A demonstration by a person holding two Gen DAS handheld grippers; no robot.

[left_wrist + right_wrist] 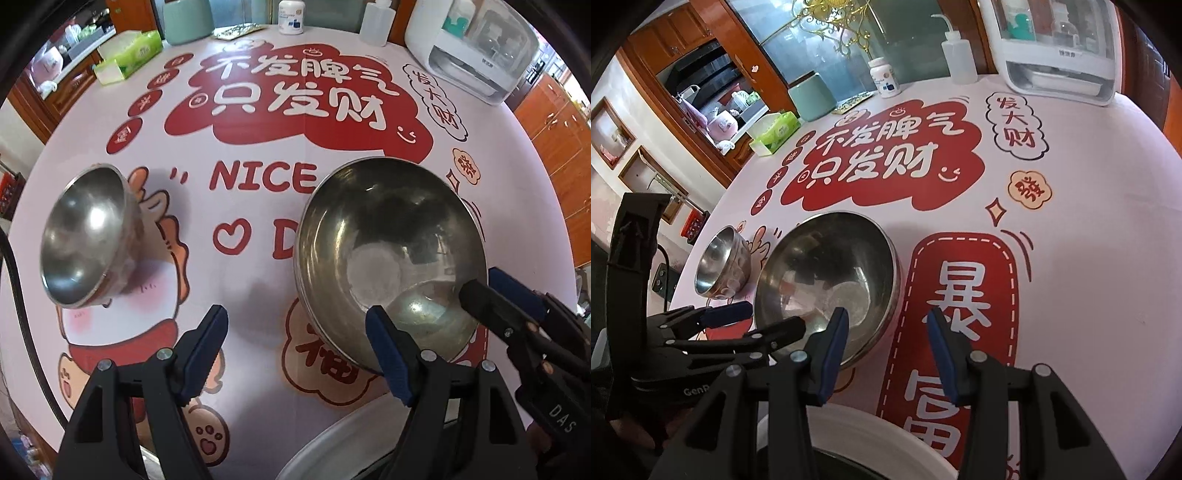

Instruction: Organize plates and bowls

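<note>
Large stainless steel bowl [388,258] near counter [258,229] front edge, under right claw [886,350]; small steel bowl [88,236] toward left edge, nearer left claw [295,354]. Both claws wide open, empty. White plate [879,435] at front edge.

On the table [258,229], the small bowl [86,236] sits left of the large bowl [388,258], a plate [871,435] nearer the cameras.

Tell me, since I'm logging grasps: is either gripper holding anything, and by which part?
Nothing is held. The left gripper and right gripper are open; the large steel bowl rests on the table.
</note>
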